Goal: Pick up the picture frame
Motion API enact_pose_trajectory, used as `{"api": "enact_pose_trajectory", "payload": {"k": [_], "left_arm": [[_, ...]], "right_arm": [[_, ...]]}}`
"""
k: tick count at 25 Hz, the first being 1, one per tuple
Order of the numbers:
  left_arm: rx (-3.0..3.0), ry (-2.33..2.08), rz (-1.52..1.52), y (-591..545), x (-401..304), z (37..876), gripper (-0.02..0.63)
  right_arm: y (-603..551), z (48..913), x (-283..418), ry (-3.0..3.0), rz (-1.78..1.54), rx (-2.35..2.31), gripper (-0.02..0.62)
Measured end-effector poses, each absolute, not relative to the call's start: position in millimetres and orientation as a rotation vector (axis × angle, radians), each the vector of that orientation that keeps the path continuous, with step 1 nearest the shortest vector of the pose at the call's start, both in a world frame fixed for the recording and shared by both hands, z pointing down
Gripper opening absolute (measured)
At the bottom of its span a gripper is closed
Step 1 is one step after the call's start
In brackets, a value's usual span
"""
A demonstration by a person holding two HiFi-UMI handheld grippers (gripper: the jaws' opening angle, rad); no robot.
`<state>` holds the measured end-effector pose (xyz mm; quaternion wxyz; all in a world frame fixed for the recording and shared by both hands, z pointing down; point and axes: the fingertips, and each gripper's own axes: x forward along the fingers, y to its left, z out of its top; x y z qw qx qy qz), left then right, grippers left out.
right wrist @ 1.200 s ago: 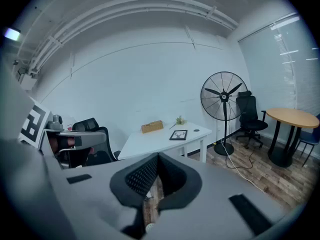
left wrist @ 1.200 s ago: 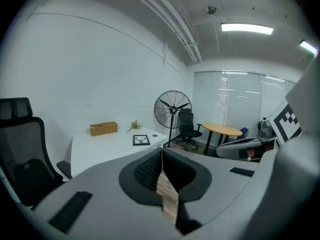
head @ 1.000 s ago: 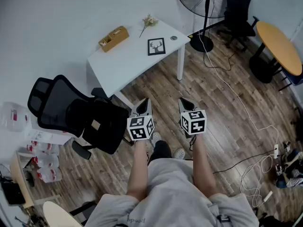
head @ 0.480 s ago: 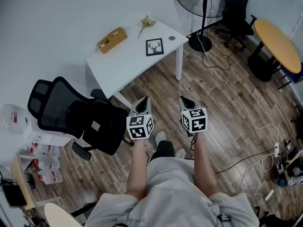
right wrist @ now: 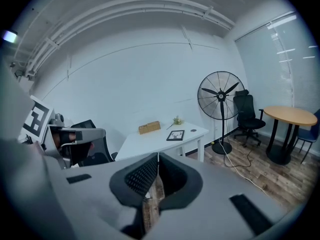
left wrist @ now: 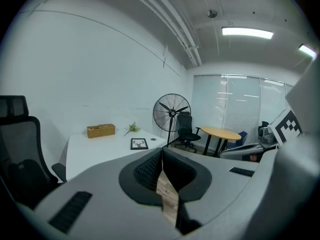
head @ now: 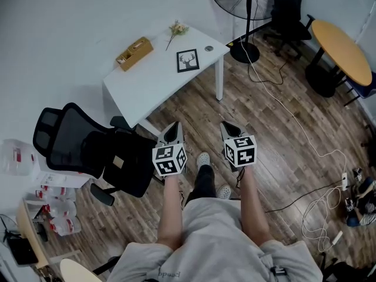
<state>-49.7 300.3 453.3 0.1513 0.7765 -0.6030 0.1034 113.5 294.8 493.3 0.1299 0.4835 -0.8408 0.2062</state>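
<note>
On one white table (head: 151,80), one picture frame (head: 187,60), one basket (head: 134,53).

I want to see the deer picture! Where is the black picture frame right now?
In the head view, the black picture frame lies flat near the right end of the white table, below the dried flower sprig and right of the woven basket.

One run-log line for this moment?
black picture frame: on white table, untouched | left gripper: shut, empty | right gripper: shut, empty

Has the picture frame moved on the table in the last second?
No. The picture frame lies where it did on the white table, near its right end.
</note>
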Motion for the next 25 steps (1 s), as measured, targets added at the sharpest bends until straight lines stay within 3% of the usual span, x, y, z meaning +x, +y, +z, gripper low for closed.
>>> {"api": "enact_pose_trajectory", "payload": {"k": [25], "left_arm": [[2.214,-1.685,0.247,109.4,-68.0,455.4,0.026]], "right_arm": [[120.3,497.4,107.7,-2.398,0.720,1.456,0.025]]}}
